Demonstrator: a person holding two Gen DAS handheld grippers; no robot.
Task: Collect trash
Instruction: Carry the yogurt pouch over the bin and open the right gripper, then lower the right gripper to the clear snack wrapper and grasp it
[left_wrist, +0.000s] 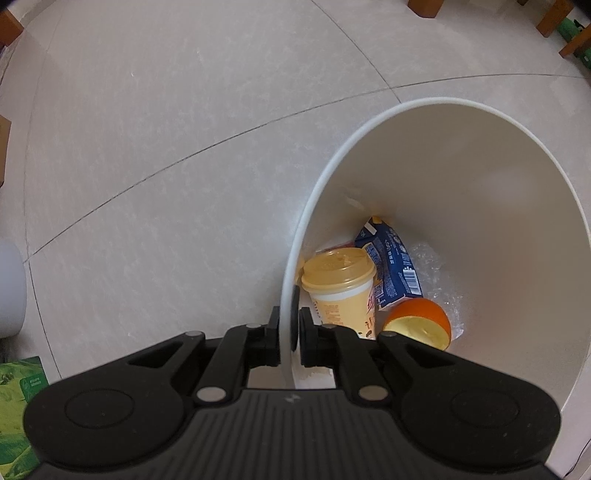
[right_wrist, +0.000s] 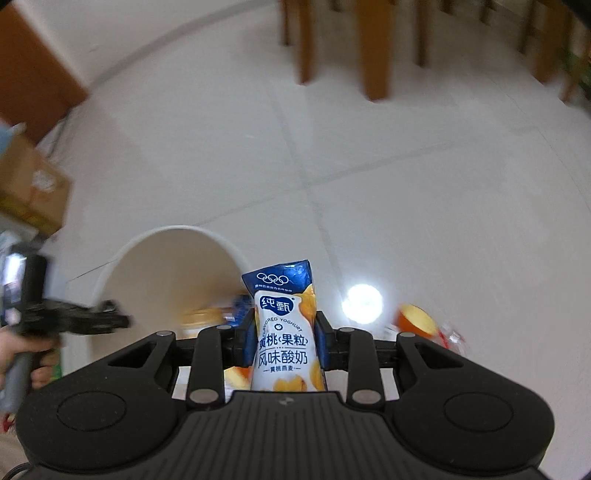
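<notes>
Between the right gripper (right_wrist: 284, 341) pads, a pinched yoghurt carton (right_wrist: 284, 332).

Each hand-held gripper (left_wrist: 289, 332) is matte black, with ribbed housing, round caps and silver pivot screws.

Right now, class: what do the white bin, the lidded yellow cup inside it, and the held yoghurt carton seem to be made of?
White bin: probably plastic, matte; smooth thin wall with a rolled rim.
Yellow cup: likely plastic or coated paper, with a glossy moulded plastic lid.
Yoghurt carton: looks like coated paperboard, slightly shiny print, with a crimped top seam, clamped in the right tool.
</notes>
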